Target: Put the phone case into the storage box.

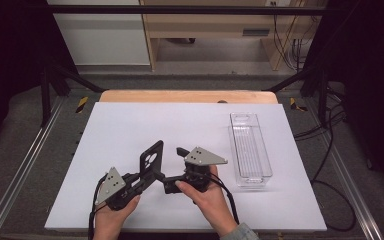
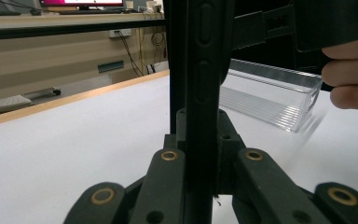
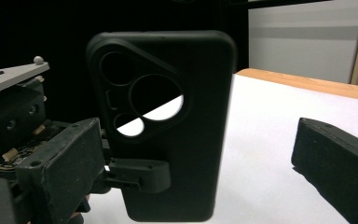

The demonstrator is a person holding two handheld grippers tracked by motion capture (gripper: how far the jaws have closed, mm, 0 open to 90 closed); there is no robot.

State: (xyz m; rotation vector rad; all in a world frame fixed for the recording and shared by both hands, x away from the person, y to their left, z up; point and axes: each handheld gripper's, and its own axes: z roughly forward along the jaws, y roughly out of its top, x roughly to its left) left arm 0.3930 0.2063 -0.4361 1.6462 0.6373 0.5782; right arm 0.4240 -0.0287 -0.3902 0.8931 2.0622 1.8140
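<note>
A clear plastic tray lies lengthwise on the right part of the white bench. Behind the bench stand a wooden desk and a white cabinet, with cables hanging nearby.

Camera placement: one fixed overhead, two riding on the grippers.

The high view looks forward and down over the white table from the person's side, at a distance. The left gripper view sits low, very close to the black phone case, edge-on. The right gripper view faces that case's back, equally close; all three views share it.
</note>
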